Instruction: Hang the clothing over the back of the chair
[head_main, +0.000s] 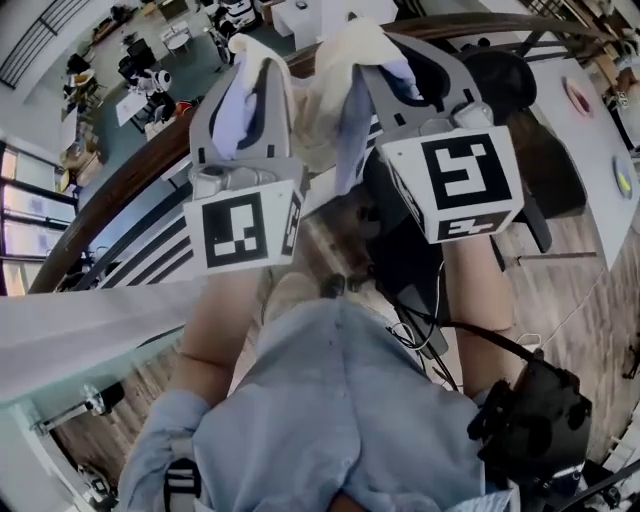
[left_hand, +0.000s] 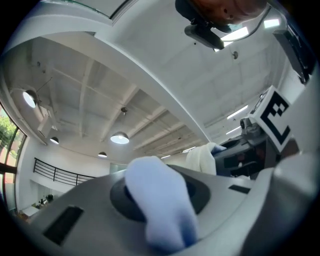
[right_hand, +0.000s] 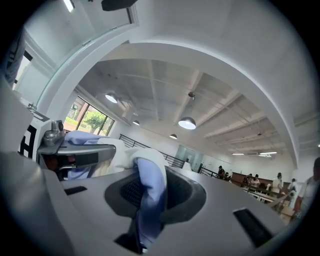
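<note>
The clothing (head_main: 335, 95), cream with light blue parts, is lifted high and stretched between both grippers in the head view. My left gripper (head_main: 243, 95) is shut on a light blue fold of it, which fills the jaws in the left gripper view (left_hand: 159, 202). My right gripper (head_main: 390, 75) is shut on another blue and cream fold, seen in the right gripper view (right_hand: 150, 192). Each gripper view shows the other gripper (left_hand: 250, 150) (right_hand: 75, 152) with cream cloth (left_hand: 202, 157) (right_hand: 120, 155) beside it. A black chair (head_main: 500, 85) stands behind and below the right gripper, partly hidden.
A curved wooden handrail (head_main: 130, 170) runs behind the grippers, with a lower floor of desks (head_main: 150, 85) beyond. At the right stands a white table (head_main: 600, 160). A black device (head_main: 530, 420) and cables (head_main: 430, 330) lie on the wooden floor. Both gripper views face ceiling lamps (left_hand: 120, 137) (right_hand: 186, 122).
</note>
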